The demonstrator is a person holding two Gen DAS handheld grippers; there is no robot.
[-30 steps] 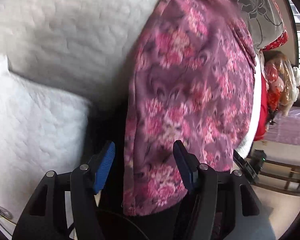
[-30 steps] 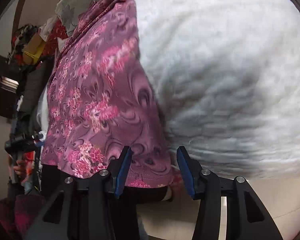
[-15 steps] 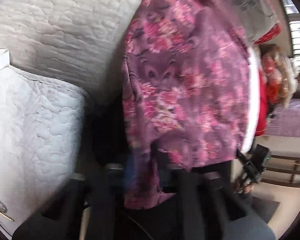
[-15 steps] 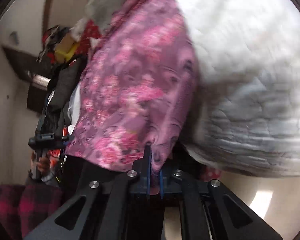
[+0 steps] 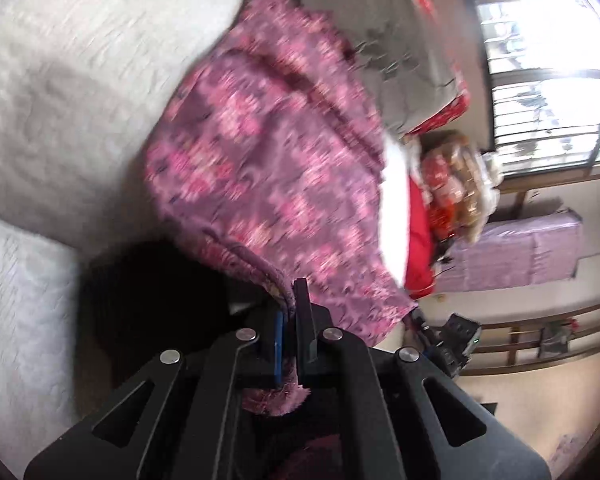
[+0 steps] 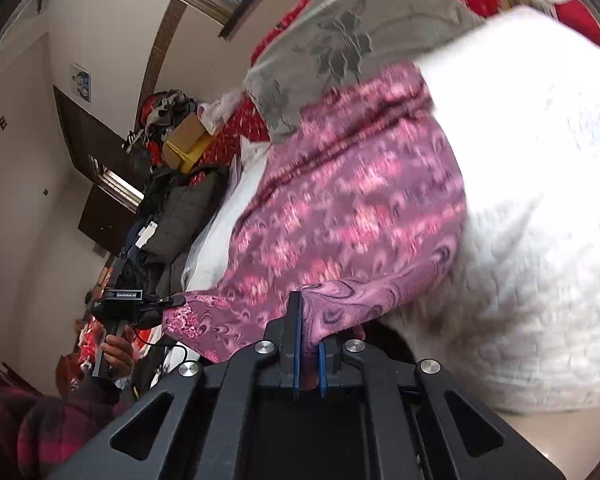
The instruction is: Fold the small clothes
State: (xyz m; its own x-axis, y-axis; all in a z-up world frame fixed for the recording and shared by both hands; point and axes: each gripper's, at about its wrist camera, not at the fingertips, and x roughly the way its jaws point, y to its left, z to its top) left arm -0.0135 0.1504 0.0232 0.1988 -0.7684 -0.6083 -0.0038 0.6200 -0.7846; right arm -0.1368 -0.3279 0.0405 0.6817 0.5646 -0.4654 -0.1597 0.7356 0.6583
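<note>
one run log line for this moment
left hand-held gripper shut on floral garment | right hand-held gripper shut on floral garment | hem lifted off white quilt

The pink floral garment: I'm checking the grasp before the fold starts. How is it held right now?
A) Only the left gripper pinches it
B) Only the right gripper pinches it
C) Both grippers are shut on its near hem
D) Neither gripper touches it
C: the left gripper and the right gripper each have hem fabric of the pink floral garment clamped between closed fingers.
</note>
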